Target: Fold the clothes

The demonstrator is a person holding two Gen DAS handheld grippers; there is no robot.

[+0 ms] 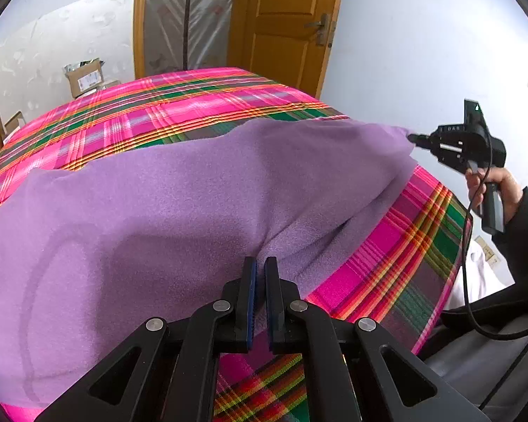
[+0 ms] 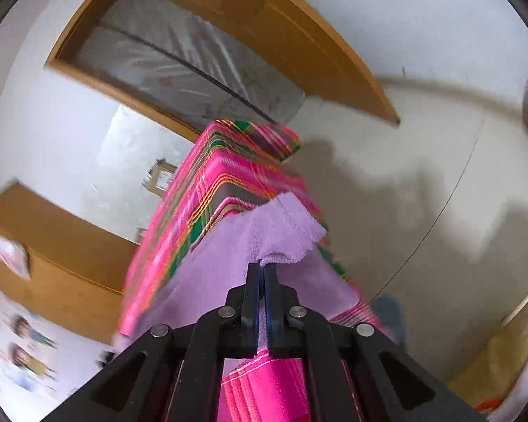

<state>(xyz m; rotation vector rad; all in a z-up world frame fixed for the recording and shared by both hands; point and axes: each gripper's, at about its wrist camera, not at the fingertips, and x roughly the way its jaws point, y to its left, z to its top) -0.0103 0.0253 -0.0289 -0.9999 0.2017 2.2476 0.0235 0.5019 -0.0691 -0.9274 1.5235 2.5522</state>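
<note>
We pinch cloth (image 1: 193,211) in both: left gripper (image 1: 260,263) at bed's (image 1: 404,246) near edge, right gripper (image 2: 263,267) clamping far-right corner. Keep edge taut, carry corner across squarely.

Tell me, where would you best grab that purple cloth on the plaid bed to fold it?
By its corners and edge, coming in from the bed's side. The purple cloth lies spread flat, so only its border gives thin fabric to pinch. That is how it is held: the left gripper is shut on the near edge, the right gripper on the far corner, lifted off the plaid cover.
</note>
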